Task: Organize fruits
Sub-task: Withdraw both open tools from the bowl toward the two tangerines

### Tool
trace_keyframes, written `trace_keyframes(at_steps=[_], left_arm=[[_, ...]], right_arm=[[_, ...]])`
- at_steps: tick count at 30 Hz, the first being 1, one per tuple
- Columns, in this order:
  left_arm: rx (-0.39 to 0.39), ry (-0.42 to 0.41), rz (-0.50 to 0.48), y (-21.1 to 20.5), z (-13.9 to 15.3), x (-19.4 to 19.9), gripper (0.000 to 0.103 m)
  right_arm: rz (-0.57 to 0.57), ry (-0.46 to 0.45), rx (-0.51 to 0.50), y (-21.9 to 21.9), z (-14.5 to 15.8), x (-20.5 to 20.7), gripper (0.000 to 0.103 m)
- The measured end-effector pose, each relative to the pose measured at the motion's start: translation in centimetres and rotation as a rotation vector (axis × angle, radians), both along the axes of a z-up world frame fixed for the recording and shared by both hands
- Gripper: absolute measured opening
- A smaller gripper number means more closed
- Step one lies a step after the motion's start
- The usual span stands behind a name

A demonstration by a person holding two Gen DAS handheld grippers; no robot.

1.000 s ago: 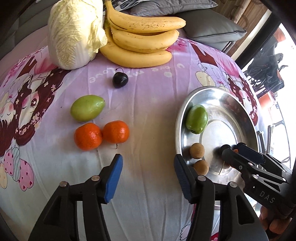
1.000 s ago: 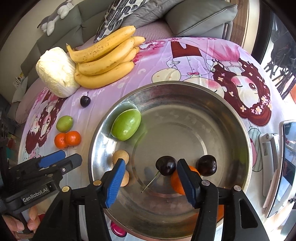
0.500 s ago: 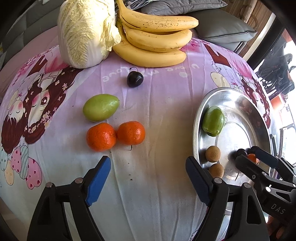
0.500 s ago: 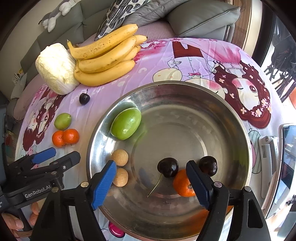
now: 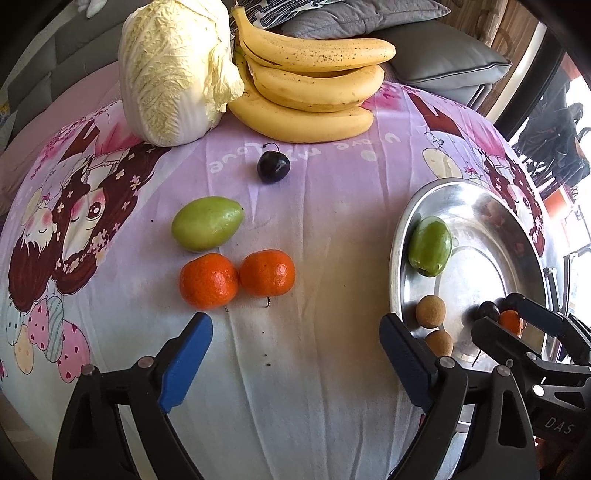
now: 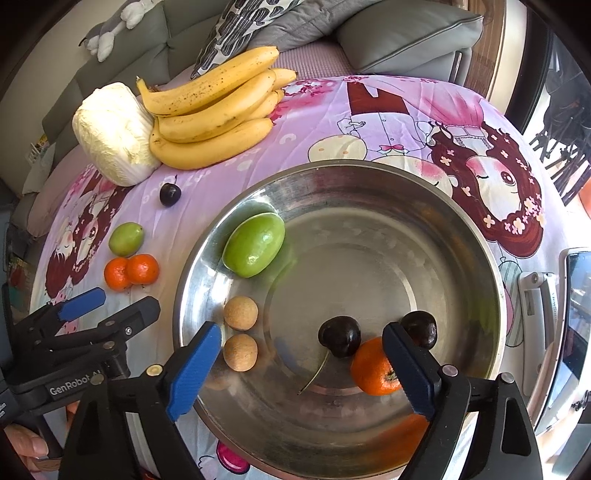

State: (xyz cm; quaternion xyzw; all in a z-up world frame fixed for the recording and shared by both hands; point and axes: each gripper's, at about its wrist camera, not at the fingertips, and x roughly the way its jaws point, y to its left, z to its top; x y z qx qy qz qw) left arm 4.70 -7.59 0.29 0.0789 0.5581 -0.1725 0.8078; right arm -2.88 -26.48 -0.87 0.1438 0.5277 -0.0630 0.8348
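Observation:
A steel bowl [image 6: 332, 173] holds a green fruit [image 6: 255, 245], two longans [image 6: 241, 313], two dark cherries [image 6: 340, 336] and a tangerine [image 6: 373, 367]. My right gripper [image 6: 301, 339] hovers over the bowl's near side. Its jaws are opening and grip nothing; the stemmed cherry lies loose below them. On the cloth lie a green fruit [image 5: 207, 223], two tangerines [image 5: 208, 280], a cherry [image 5: 273, 166] and bananas [image 5: 310, 92]. My left gripper [image 5: 295, 332] hangs just in front of the tangerines, jaws opening, nothing between them.
A napa cabbage [image 5: 173, 70] stands beside the bananas at the back. Grey sofa cushions [image 6: 399, 33] lie behind the table. A phone on a stand [image 6: 576, 317] sits right of the bowl. The left gripper's black frame [image 6: 92, 332] is close to the bowl's left rim.
Both grippers' jaws have spread much wider. The left view has tipped a little, so the loose fruit now sits lower in it. No fruit has moved.

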Motion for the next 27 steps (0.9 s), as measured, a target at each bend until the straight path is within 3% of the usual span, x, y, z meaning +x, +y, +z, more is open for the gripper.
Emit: trace_keyframes(at_steps=[10,27], left_arm=[[0.007,-0.003,0.002,0.03,-0.08,-0.03,0.095],[-0.006,-0.012,0.012,0.4,0.21,-0.09,0.095]], right_arm=[[0.001,-0.009,-0.007,0.06,0.22,-0.01,0.103],[0.022,-0.032,-0.016,0.56,0.84,-0.05,0.103]])
